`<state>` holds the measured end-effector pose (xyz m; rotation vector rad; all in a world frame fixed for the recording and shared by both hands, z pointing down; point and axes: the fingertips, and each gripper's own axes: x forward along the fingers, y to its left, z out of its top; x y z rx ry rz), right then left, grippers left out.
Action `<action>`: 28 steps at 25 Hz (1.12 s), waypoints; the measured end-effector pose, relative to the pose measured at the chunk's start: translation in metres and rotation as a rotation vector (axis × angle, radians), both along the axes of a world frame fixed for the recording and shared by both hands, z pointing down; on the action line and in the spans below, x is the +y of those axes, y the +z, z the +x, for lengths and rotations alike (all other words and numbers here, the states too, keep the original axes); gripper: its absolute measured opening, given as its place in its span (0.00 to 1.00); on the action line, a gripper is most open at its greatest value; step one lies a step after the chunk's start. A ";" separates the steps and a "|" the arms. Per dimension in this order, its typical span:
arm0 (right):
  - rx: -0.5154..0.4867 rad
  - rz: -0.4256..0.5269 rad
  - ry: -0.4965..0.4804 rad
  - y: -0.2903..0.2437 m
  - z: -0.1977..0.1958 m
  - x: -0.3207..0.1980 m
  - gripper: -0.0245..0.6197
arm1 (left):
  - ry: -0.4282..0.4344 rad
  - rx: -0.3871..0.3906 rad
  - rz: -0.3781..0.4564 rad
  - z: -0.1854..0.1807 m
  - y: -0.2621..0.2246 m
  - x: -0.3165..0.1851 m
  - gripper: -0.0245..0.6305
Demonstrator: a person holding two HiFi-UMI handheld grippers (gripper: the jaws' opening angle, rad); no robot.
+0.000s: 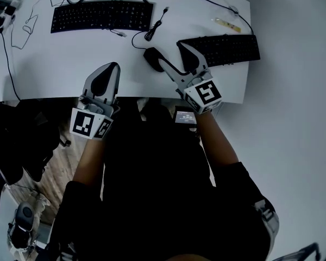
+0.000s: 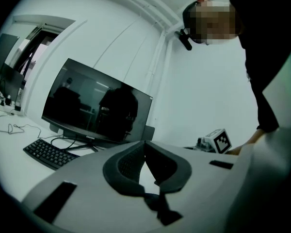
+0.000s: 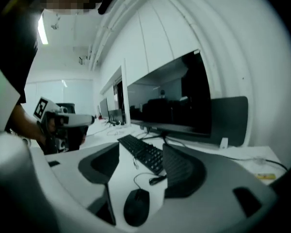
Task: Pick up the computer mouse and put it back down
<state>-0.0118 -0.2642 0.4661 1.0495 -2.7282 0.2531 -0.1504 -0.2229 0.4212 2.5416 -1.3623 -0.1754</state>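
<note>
The black computer mouse lies on the white desk, its cable running back to a coiled bundle. In the right gripper view the mouse rests low between the jaws, apart from both pads. My right gripper hangs over it, open, with its left fingertip above the mouse. Over the desk's front edge to the left, my left gripper has its tips together. In its own view the left gripper is shut on nothing.
A black keyboard lies at the back left and a second keyboard just right of the right gripper. A monitor stands behind. Loose cables trail at the far left. The desk's front edge runs under both hands.
</note>
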 end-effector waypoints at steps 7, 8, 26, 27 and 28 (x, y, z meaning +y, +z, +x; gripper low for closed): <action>-0.133 0.200 0.014 -0.120 0.038 0.027 0.34 | -0.029 -0.030 0.106 0.003 -0.056 0.016 0.03; -0.155 0.217 0.014 -0.133 0.043 0.032 0.31 | -0.035 -0.035 0.119 0.003 -0.063 0.018 0.03; -0.236 0.291 0.176 -0.145 0.131 0.105 0.04 | -0.115 -0.080 0.230 0.020 -0.114 0.071 0.03; -0.226 0.287 0.183 -0.141 0.133 0.105 0.04 | -0.123 -0.085 0.229 0.021 -0.113 0.074 0.03; -0.216 0.284 0.188 -0.137 0.135 0.105 0.04 | -0.132 -0.092 0.227 0.021 -0.110 0.075 0.03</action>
